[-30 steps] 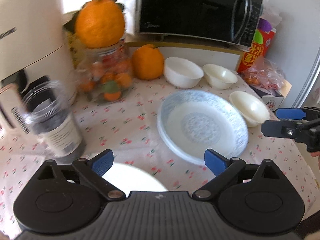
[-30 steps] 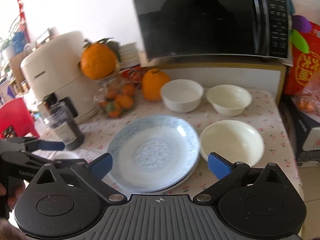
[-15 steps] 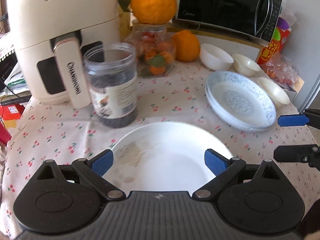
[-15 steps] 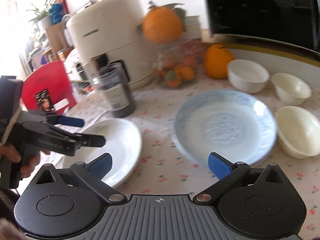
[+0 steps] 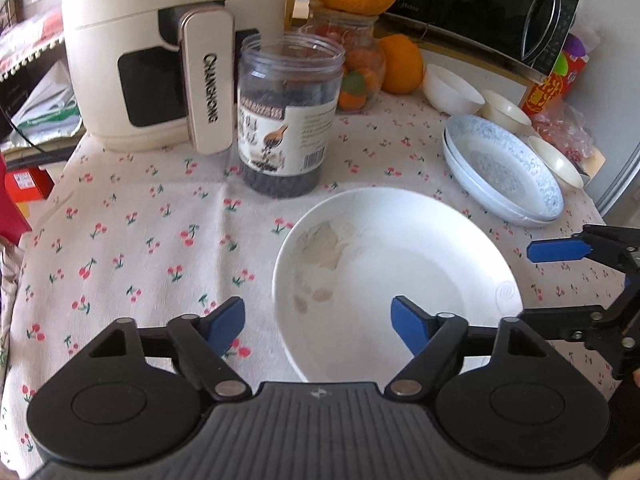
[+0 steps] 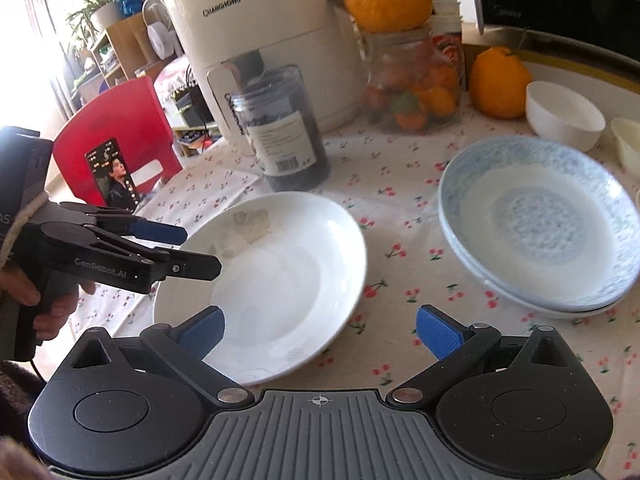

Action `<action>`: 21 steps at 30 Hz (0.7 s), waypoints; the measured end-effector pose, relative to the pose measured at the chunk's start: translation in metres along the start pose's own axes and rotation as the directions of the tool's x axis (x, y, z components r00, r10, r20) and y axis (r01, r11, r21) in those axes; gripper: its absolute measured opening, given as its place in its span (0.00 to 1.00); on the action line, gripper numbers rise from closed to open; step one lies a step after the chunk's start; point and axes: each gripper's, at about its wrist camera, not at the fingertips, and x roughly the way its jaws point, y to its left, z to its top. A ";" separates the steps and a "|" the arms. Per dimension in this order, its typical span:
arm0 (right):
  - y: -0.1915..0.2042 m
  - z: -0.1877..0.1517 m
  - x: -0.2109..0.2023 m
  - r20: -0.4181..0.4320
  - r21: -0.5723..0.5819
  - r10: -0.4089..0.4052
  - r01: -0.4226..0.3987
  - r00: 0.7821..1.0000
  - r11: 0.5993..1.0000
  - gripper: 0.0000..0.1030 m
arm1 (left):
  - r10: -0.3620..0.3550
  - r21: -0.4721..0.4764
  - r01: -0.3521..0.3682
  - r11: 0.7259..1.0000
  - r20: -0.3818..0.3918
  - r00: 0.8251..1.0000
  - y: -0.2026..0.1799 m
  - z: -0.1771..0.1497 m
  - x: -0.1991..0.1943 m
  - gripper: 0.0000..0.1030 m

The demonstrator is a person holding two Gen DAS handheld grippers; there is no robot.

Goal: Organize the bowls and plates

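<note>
Where cherry-print cloth (image 5: 132,216) covers the table, a microwave (image 5: 480,12) stands behind.

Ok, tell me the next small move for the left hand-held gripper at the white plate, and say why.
Probably ease the left hand-held gripper down and forward until the near-left rim of the plain white ceramic plate sits between its blue pads. Its jaws are closing but nothing is pinched yet: in the right wrist view they straddle that rim without touching. The stacked blue-patterned plates look like its destination.
</note>
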 end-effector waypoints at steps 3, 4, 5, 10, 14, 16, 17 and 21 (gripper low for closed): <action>0.004 0.000 0.006 -0.011 0.001 -0.006 0.006 1.000 1.000 1.00 | -0.018 -0.016 0.018 1.000 -0.011 1.000 0.005 -0.002 -0.001 0.62; 0.005 0.001 0.009 -0.016 0.001 -0.011 0.011 1.000 1.000 1.00 | -0.024 -0.020 0.024 1.000 -0.013 1.000 0.007 -0.003 -0.002 0.61; 0.007 0.001 0.011 -0.020 0.000 -0.016 0.016 1.000 1.000 1.00 | -0.030 -0.024 0.030 0.999 -0.016 0.999 0.008 -0.004 -0.002 0.57; 0.012 0.000 0.017 -0.032 -0.022 -0.042 0.041 0.999 0.999 0.99 | -0.048 -0.027 0.048 0.999 -0.031 0.998 0.012 -0.007 -0.001 0.46; 0.016 0.000 0.018 -0.027 -0.038 -0.049 0.048 0.998 0.998 0.97 | -0.059 -0.017 0.058 0.998 -0.043 0.997 0.012 -0.010 -0.001 0.37; 0.017 0.001 0.018 -0.027 -0.046 -0.048 0.047 0.998 0.998 0.92 | -0.063 -0.006 0.063 0.998 -0.051 0.997 0.010 -0.011 0.000 0.35; 0.018 0.001 0.018 -0.027 -0.051 -0.046 0.044 0.999 0.998 0.91 | -0.064 0.003 0.065 0.998 -0.052 0.997 0.009 -0.012 0.001 0.34; 0.022 0.000 0.018 -0.028 -0.070 -0.041 0.039 0.999 0.997 0.79 | -0.050 0.029 0.051 0.998 -0.048 0.998 0.005 -0.011 0.001 0.32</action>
